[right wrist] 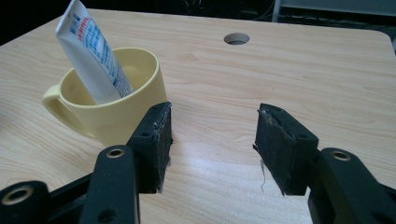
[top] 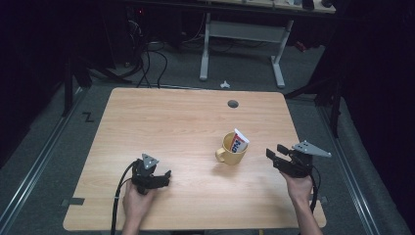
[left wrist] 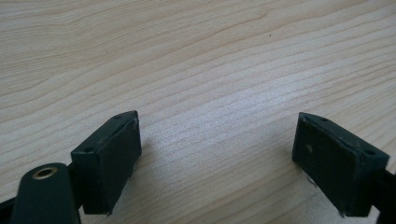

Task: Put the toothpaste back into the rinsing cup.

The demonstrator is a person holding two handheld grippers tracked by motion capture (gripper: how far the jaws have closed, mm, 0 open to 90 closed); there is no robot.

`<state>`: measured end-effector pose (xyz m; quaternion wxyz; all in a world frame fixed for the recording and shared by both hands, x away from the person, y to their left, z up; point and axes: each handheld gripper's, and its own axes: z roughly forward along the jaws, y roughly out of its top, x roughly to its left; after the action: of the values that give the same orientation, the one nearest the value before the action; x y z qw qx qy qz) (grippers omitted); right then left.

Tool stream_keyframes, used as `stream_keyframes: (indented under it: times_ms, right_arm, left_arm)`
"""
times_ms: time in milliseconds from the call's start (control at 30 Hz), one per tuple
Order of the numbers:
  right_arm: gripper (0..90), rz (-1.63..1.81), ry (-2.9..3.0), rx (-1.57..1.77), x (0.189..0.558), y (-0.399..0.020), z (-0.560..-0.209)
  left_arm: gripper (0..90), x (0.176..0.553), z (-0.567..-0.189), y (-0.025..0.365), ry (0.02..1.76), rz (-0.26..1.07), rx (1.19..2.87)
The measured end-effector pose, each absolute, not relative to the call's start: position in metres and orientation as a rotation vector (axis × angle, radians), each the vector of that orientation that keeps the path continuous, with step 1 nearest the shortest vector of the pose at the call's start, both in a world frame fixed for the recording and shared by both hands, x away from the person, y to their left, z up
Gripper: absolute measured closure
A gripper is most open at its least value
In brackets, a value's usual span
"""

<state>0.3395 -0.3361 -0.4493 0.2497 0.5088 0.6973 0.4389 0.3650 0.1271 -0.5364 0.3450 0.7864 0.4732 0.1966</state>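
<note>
Two tools held low over the wooden counter point(top: 161, 122), both with jaws spread wide and gripping nothing: left tool point(top: 166, 175) near the front edge, well apart from everything, probably only waiting; right tool point(top: 275, 151) just beside the yellow mug point(top: 231, 149), pointed toward it, likely to be ready for a grasp. Standing right of the counter's middle with handle toward the left tool, the mug, and inside it a white toothpaste tube point(top: 239, 141) leaning on the rim, since too tall to stand straight. Seen close in right gripper view: mug point(right wrist: 116, 102) and tube point(right wrist: 93, 58), beyond the one jaw, not between the two.
</note>
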Motion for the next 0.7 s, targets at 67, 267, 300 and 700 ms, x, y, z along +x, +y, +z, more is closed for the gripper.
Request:
stream_keyframes:
  times_ms: [67, 267, 300, 700]
  right_arm:
    - [46.2, 1.191, 1.901, 1.391, 0.340, -0.336, -0.451]
    - [46.2, 1.182, 1.909, 1.408, 0.342, -0.336, -0.458]
    - [46.2, 1.179, 1.911, 1.412, 0.343, -0.336, -0.459]
    - [46.4, 1.152, 1.930, 1.439, 0.348, -0.334, -0.471]
  left_arm:
    - [15.8, 0.365, -0.536, 0.127, 1.229, 0.511, 2.042]
    - [15.8, 0.365, -0.536, 0.127, 1.229, 0.511, 2.042]
    - [15.8, 0.365, -0.536, 0.127, 1.229, 0.510, 2.042]
    - [15.8, 0.365, -0.536, 0.127, 1.229, 0.510, 2.042]
